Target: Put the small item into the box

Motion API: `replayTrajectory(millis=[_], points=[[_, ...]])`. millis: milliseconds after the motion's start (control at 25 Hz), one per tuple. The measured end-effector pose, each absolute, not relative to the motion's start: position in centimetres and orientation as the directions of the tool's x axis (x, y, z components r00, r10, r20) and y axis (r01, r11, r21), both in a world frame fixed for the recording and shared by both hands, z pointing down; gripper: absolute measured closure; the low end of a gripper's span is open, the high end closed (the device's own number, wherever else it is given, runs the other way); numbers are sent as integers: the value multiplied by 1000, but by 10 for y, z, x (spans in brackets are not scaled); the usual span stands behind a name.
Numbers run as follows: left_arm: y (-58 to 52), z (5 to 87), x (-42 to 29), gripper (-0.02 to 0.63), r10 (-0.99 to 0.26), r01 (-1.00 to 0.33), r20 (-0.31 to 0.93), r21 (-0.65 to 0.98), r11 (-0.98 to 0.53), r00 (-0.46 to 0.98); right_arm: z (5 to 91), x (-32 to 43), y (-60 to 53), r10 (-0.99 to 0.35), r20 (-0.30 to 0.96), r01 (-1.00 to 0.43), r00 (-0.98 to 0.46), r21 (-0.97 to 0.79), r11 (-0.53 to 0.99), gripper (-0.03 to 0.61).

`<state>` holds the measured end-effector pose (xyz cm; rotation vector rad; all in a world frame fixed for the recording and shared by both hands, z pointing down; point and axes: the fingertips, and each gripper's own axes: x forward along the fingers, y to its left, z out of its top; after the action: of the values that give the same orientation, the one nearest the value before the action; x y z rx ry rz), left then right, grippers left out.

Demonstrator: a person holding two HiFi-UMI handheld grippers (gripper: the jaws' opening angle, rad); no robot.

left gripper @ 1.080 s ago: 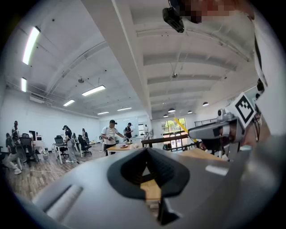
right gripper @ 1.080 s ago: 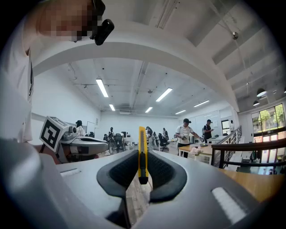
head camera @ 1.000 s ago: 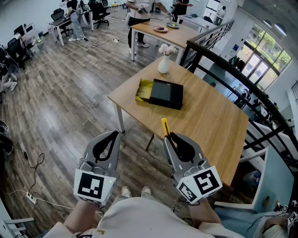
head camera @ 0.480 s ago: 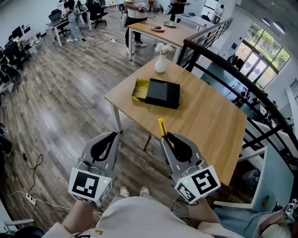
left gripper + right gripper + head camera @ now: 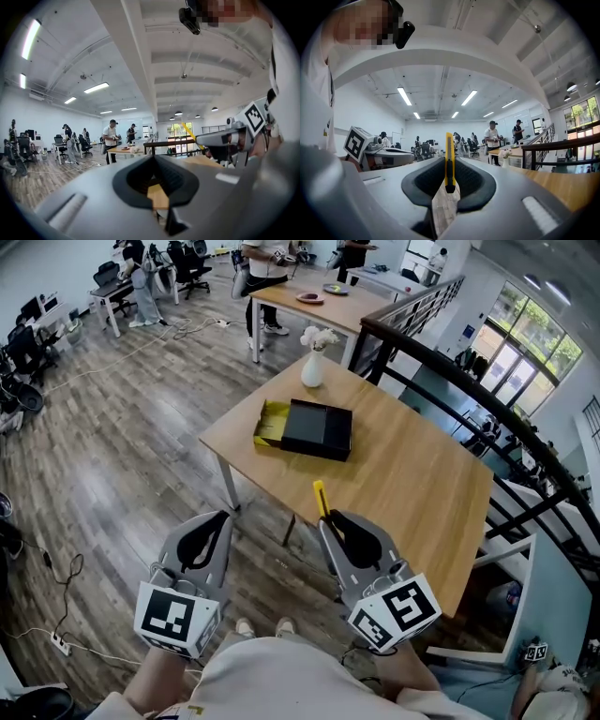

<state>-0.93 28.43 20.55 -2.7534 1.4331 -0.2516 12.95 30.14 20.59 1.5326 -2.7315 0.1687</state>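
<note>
Yellow utility knife (image 5: 449, 159) in hand, not yet at the box (image 5: 317, 427).
Right hand-held gripper (image 5: 329, 520) clamps it upright, short of the counter (image 5: 412, 484); left hand-held gripper (image 5: 223, 517) closed, empty. Next, likely: reach over box, release inside.

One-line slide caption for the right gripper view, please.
Right gripper shut on a yellow utility knife held upright, wooden table with a vase ahead.
</note>
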Motion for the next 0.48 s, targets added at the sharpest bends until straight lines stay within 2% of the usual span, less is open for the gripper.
replayTrajectory(millis=[480], points=[[292, 208, 31, 612, -838, -832, 122, -110, -543, 531, 208, 167, 304, -825, 26, -819, -565, -137, 557, 515]])
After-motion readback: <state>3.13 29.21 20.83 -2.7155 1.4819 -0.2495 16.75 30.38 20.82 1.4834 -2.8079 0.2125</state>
